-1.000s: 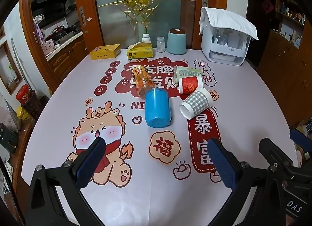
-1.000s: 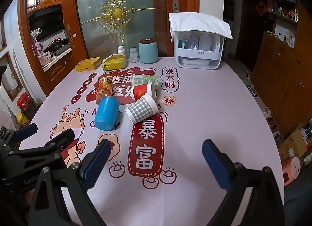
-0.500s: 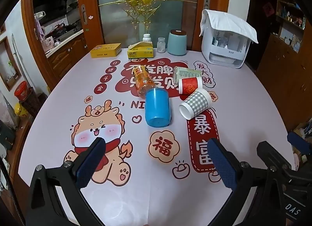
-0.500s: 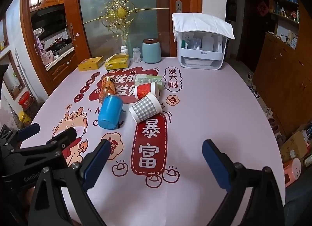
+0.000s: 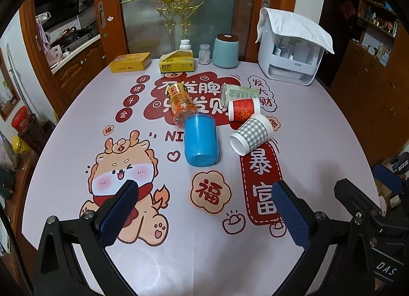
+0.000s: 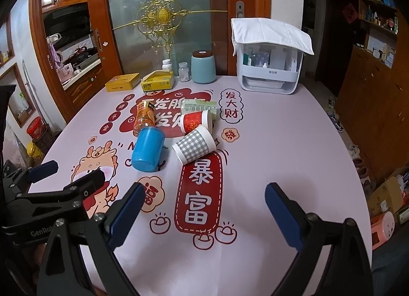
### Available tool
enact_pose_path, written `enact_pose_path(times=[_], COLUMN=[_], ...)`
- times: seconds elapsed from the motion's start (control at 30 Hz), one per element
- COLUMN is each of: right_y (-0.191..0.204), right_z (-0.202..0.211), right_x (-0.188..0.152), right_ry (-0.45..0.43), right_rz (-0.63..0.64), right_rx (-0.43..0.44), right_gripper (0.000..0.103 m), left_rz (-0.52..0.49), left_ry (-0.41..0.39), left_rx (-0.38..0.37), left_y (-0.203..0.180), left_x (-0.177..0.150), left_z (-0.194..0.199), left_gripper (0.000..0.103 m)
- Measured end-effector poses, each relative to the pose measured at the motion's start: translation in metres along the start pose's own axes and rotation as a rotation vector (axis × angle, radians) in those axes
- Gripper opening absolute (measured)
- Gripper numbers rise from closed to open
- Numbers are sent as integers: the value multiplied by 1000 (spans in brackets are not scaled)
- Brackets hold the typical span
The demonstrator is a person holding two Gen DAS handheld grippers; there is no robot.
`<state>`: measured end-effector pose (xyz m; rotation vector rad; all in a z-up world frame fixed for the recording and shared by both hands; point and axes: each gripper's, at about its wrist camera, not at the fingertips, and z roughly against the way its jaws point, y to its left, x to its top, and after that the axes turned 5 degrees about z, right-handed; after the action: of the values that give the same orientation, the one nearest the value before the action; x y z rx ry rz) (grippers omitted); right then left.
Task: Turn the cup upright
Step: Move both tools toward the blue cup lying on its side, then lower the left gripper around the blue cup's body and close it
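Several cups lie on their sides mid-table: a blue cup (image 5: 201, 141) (image 6: 148, 149), base toward me, a grey checked paper cup (image 5: 251, 133) (image 6: 195, 144), a red paper cup (image 5: 244, 112) (image 6: 195, 122) and a green-printed cup (image 5: 239, 94) (image 6: 200, 106). An orange plastic bottle (image 5: 180, 104) (image 6: 145, 117) lies touching the blue cup's far end. My left gripper (image 5: 204, 211) is open and empty, above the table short of the blue cup. My right gripper (image 6: 204, 211) is open and empty, short of the checked cup. The left gripper also shows at the lower left of the right wrist view (image 6: 53, 188).
The round table (image 5: 319, 129) has a printed cover. At its far edge stand a yellow tin (image 5: 129, 62), a tissue box (image 5: 177, 65), two small jars (image 5: 204, 54), a teal canister (image 5: 226, 51) and a white cloth-covered appliance (image 5: 291, 48). Wooden cabinets flank both sides.
Both grippers have risen and eased slightly forward toward the cups; they stay open. No cup has moved.
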<state>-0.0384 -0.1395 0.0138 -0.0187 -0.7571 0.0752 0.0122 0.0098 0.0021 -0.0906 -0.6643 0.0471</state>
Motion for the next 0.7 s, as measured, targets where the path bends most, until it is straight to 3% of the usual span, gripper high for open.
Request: enact_pose_path(times=[0.3,0.7], right_y=[1,-1], right_z=[-12,-32], right_x=[14,24], right_ry=[6,28], right_rz=[26,20], right_rx=[7,27], right_gripper=[95,95], left_rz=[-24,-19], left_ry=[-6,14], left_rx=[42,44], left_y=[0,1], left_x=[12,16], left_z=[-10,-27], left_gripper=[102,102])
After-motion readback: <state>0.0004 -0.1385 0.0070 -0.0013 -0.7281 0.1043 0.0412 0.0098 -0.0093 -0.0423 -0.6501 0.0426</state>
